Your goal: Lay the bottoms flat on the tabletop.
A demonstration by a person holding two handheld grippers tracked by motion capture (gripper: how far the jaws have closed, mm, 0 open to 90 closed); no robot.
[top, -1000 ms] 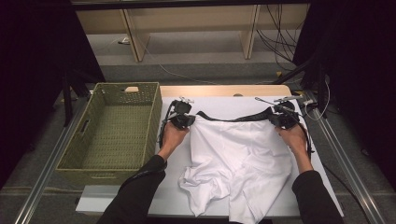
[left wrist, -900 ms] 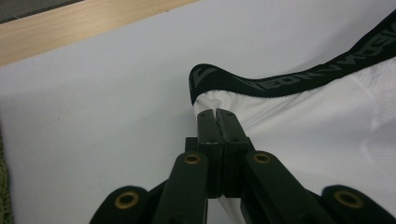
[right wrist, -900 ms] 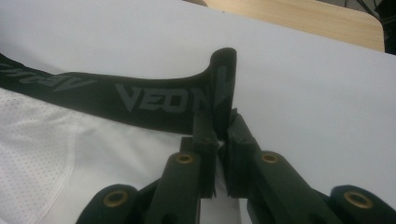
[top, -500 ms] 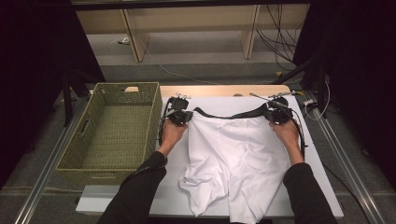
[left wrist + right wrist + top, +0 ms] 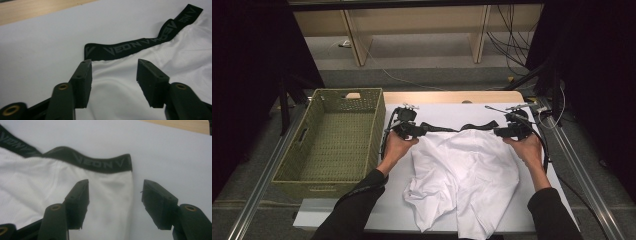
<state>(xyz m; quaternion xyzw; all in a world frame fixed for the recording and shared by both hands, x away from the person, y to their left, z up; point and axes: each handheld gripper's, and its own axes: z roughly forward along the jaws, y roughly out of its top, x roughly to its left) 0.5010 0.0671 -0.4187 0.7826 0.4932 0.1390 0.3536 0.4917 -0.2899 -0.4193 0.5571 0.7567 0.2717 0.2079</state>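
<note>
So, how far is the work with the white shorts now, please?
Done: the white shorts lie on the table, black waistband at the far edge. In hand: the left gripper and right gripper are open at the two waistband corners, holding nothing. Left: the lower part looks crumpled, nothing is folded, and the green basket has no shorts in it, if that is the goal.

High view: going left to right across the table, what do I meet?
Woven green basket → left gripper → white shorts with black waistband → right gripper.
</note>
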